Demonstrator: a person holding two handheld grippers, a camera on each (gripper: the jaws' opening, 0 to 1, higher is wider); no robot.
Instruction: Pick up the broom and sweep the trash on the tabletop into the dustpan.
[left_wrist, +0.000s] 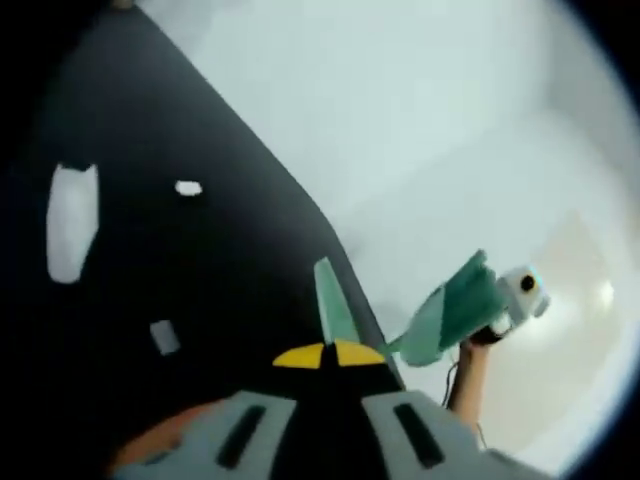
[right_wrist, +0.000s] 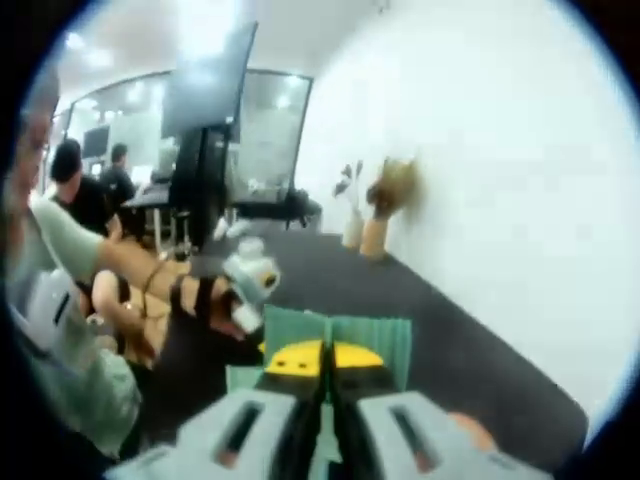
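On the dark table (left_wrist: 150, 270) lie white scraps (left_wrist: 72, 222), while the left gripper (left_wrist: 330, 355) pinches a green handle (left_wrist: 333, 305) and the right gripper (right_wrist: 322, 362) pinches the green dustpan (right_wrist: 375, 340), raised apparently for sweeping.

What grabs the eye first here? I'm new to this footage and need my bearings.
In the left gripper view, white scraps of trash stand out against the black tabletop, with the left gripper shut on a thin green handle. In the right gripper view, the right gripper is clamped on a green ribbed plastic dustpan.
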